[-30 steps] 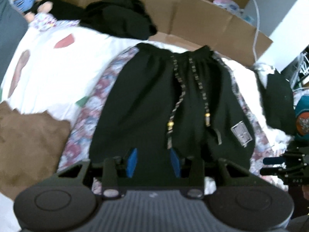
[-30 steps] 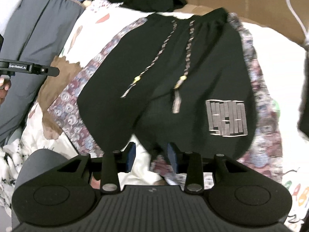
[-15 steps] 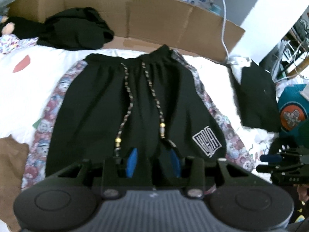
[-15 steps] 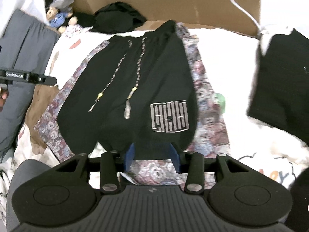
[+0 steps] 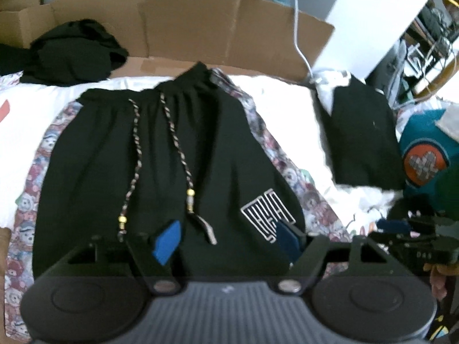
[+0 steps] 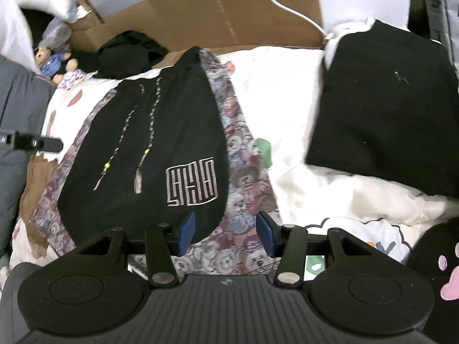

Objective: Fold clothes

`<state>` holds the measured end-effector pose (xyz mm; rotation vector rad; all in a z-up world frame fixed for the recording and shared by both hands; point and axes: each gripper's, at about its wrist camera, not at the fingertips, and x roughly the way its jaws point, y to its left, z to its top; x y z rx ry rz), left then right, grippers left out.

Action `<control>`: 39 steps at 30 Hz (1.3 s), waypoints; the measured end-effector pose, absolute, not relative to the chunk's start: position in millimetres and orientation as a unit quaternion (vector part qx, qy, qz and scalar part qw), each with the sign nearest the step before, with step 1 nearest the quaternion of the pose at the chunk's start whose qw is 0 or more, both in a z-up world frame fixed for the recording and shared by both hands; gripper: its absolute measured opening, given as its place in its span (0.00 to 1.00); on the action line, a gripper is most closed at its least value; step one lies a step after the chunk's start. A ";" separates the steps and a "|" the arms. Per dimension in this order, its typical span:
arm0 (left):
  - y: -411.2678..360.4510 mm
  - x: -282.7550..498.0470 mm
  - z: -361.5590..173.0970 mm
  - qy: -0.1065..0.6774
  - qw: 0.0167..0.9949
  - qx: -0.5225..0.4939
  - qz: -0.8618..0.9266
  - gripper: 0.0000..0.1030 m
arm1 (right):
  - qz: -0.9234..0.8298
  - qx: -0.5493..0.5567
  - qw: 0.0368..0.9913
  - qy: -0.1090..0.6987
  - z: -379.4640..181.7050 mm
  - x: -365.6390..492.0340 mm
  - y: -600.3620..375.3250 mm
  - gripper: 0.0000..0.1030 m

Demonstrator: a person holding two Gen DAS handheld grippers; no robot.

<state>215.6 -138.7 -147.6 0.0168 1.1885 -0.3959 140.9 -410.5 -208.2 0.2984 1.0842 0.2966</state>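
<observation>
Landmark: black shorts [image 5: 160, 154], spread flat on the patterned throw [image 6: 243, 172], waistband at the far end, hems nearest both cameras.

Left gripper [image 5: 226, 240] sits over the near hem, between the drawstring ends and the white logo [image 5: 268, 215]. Its jaws are opening, already wide, with nothing pinched; shorts fabric lies under the gap. Right gripper [image 6: 223, 230] hangs at the near right corner of the shorts. Jaws opening, moderate gap, empty. One blue pad is over the black hem edge, the other over the throw.

Risks, near to far:
- The right pad straddles the shorts and the throw, so a close here would likely grab the throw along with the hem, or only the throw. The fold would then drag the bedding.
- The left gripper is near the drawstring tips [image 5: 200, 226]. It could pinch a cord instead of fabric, so the cord pulls and the hem stays put.
- Black fabric makes the layers hard to tell apart, so the grip may take the top layer only and give a lopsided fold.
- Right of the shorts, well apart, lies a folded black garment [image 6: 384, 109]; a sweep that way could disturb it.
- Beyond the waistband sit a crumpled black pile [image 5: 71, 54] and cardboard [image 5: 229, 25]. An overshoot on the fold could push the waistband into them.
</observation>
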 end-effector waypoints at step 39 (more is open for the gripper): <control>-148.6 173.5 -295.8 0.697 0.692 0.005 -0.187 0.49 | 0.115 0.136 0.794 0.582 -290.8 131.4 -412.8 0.52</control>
